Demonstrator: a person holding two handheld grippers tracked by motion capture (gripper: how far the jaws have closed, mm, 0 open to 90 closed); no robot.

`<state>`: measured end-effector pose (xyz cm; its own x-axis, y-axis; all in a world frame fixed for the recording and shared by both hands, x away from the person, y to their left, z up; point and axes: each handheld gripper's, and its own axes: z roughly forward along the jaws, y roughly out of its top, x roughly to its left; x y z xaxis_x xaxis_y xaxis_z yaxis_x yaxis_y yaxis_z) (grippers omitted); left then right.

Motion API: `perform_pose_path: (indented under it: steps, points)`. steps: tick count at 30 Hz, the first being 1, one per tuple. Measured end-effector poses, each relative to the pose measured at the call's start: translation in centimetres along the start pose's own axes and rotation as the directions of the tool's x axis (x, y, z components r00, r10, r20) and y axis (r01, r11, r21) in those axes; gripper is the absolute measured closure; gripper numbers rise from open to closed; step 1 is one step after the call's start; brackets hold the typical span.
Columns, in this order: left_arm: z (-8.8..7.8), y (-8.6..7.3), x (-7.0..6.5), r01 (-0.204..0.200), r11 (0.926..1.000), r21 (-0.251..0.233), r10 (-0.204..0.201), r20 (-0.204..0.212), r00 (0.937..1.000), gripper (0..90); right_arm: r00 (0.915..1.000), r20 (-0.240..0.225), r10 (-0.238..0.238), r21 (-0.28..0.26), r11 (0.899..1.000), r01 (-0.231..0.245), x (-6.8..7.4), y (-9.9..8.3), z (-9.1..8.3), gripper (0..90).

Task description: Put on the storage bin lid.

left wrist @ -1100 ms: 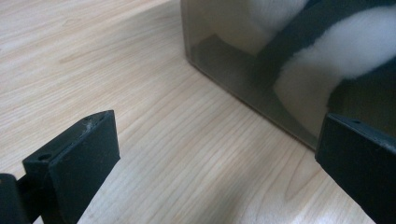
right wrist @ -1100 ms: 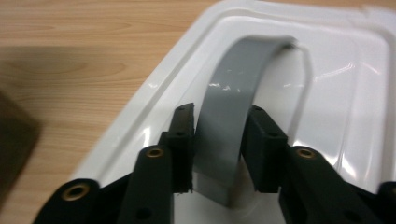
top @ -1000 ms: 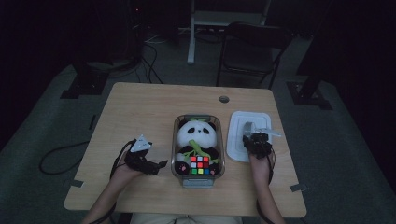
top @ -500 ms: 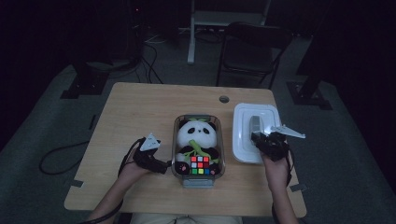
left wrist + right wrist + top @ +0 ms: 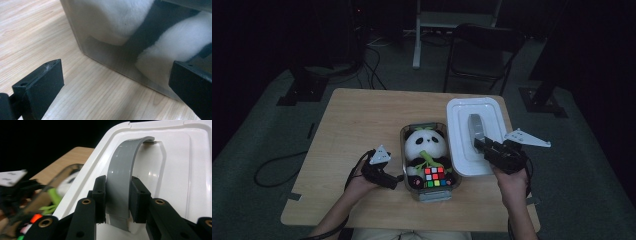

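two hand-held grippers share one job here, and each placement makes sense once the aim is read as putting the lid on the box. the wooden surface (image 5: 362,120) carries everything and leaves open room on both sides for the forearms. on it, near the person's edge, stands the clear container (image 5: 430,192), packed with a panda plush (image 5: 426,145) lying lengthwise and a colour cube (image 5: 434,176) tucked at its near end, so the contents sit below the rim and should not block a lid. the white lid (image 5: 472,112) is held tilted just to the right of the container, its near edge lifted off the surface; the tilt likely comes from being carried by its grey handle (image 5: 122,180) alone. the right hand-held gripper (image 5: 117,200) has its jaws clamped narrow on that handle, one pad on each flat side, which gives a firm hold on a wide, light thing. the left hand-held gripper (image 5: 117,85) rests low on the surface beside the container's left wall with its jaws spread wide and nothing between them, seemingly placed to steady the box against sliding when the lid comes over.
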<state>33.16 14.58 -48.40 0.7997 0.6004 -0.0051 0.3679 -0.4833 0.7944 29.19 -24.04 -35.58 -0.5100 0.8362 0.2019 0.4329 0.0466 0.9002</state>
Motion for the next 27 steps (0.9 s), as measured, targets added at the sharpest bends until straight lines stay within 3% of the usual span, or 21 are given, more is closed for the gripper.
perform_pose_path:
  steps: [1, 4, 11, 15, 17, 27]
  points:
    - [0.1, 0.0, -0.1, -0.002, 1.0000, 0.001, 0.002, 0.000, 1.0000, 0.4, 0.9994, -0.033, -0.010, 0.004, 1.000, 0.010, 0.8, 0.1, 0.1, 69.9]
    - [0.5, 0.3, -0.5, -0.014, 0.9999, 0.001, 0.014, 0.004, 0.9999, 0.4, 0.9966, -0.076, -0.032, 0.018, 0.999, 0.033, 1.9, 0.2, 0.5, 69.9]
    - [1.4, 1.1, -2.0, -0.052, 0.9986, 0.008, 0.052, 0.039, 0.9979, 0.4, 0.9804, -0.193, -0.039, 0.066, 0.996, 0.053, 4.1, -0.1, 2.2, 69.9]
    - [1.2, 0.7, -1.7, -0.036, 0.9993, 0.012, 0.035, 0.024, 0.9991, 0.4, 0.9703, -0.238, -0.043, 0.106, 0.992, 0.070, 5.0, -0.4, 3.5, 69.9]
    - [0.9, 0.6, -1.5, -0.018, 0.9998, 0.005, 0.018, 0.022, 0.9996, 0.4, 0.9693, -0.242, -0.046, 0.123, 0.989, 0.078, 5.4, -0.6, 4.1, 69.9]
    - [0.4, 0.1, -1.2, -0.007, 1.0000, 0.005, 0.007, 0.019, 0.9998, 0.4, 0.9699, -0.243, -0.006, 0.199, 0.978, 0.056, 5.8, -1.6, 6.5, 69.9]
